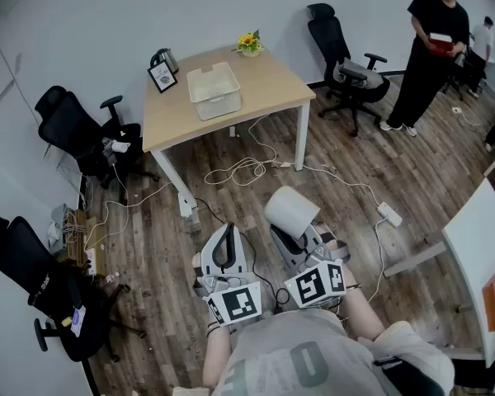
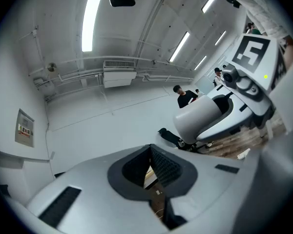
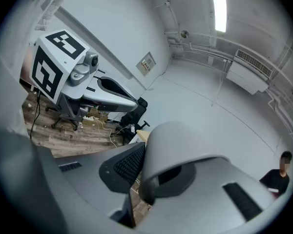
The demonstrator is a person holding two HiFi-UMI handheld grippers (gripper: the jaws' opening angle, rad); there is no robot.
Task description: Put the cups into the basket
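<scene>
While the right gripper (image 1: 293, 229) was clamped on the wall of the pale cup (image 1: 291, 210), one pad sat against the outside and the other jaw reached under the rim, so that grip looked solid to me. The cup was up in the air, lying on its side, well above the wood floor (image 1: 371, 163) and nowhere near the table yet. The left gripper (image 1: 224, 231) sat right beside it at 9 o'clock with its jaws pinched together on nothing, basically just along for the ride.

Further out at 12 o'clock was the wooden table (image 1: 264, 77), with the white basket (image 1: 219, 106) sitting on top. A picture frame (image 1: 162, 76) and a kettle (image 1: 165, 58) stood at its 10 o'clock, and a little pot of yellow flowers (image 1: 249, 44) at its 1 o'clock. Cables (image 1: 247, 170) snaked over the floor between the grippers and the table.

My read: this was the carry step, cup grabbed but not delivered. The next move would call for walking it over those cables to 12 o'clock, getting the cup above the basket rim, then opening the jaws. I couldn't see any other cups, or tell what was already in the basket.
</scene>
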